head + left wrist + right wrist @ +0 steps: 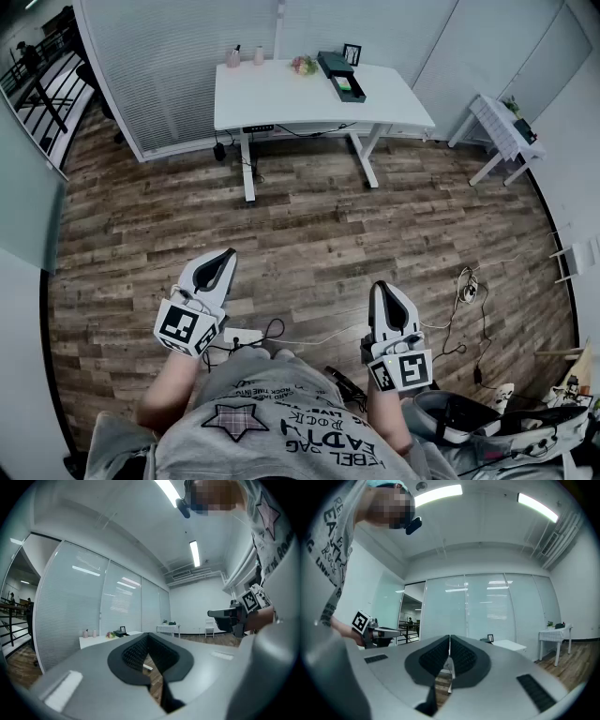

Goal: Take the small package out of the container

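Far across the wooden floor stands a white desk (281, 98). On its right half lies a dark open container (342, 77) with something green (344, 86) in it; a small package cannot be made out at this distance. My left gripper (229, 252) and right gripper (380, 285) hang close to my body, well short of the desk, both pointing toward it. Each is shut with nothing between the jaws. In the left gripper view the left gripper (147, 635) points at the desk (101, 639). The right gripper (450, 637) aims at the glass wall, the desk (508, 644) just to its right.
Two pink bottles (233, 58), flowers (303, 65) and a picture frame (352, 53) also stand on the desk. A white side table (502, 127) is at the right wall. Cables (469, 289) and a power strip (242, 335) lie on the floor near me, a bag (487, 422) at lower right.
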Demonstrator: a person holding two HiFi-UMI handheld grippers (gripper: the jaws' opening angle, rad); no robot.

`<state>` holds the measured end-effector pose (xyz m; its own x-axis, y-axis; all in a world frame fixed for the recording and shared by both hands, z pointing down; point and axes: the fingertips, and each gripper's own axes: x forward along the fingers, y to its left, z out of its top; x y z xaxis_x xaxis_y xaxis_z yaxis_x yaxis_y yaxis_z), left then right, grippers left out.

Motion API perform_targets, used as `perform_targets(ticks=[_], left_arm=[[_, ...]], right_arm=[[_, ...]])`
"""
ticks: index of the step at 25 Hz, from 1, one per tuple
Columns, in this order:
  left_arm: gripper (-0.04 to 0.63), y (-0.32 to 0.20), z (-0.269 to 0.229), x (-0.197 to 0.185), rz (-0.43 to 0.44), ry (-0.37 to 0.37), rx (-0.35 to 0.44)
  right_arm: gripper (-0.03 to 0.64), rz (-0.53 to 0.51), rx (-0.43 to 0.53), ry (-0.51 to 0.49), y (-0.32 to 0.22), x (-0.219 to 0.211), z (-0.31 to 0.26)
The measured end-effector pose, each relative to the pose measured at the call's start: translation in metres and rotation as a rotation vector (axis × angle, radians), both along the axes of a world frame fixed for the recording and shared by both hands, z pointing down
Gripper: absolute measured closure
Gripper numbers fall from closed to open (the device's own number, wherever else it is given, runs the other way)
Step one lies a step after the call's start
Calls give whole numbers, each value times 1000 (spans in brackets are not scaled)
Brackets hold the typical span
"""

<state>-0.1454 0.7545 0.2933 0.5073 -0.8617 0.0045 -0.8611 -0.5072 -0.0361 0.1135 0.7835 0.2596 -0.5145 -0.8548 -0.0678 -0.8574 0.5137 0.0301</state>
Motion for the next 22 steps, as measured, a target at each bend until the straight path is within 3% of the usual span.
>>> perform_targets(ticks=[9, 22], left_arm=[[588, 2, -5, 19, -30, 0, 23], [587, -20, 8, 22, -51, 5, -12]], right_arm=[[598, -19, 10, -1, -2, 26, 2], [597, -68, -31, -81, -29, 31, 16]])
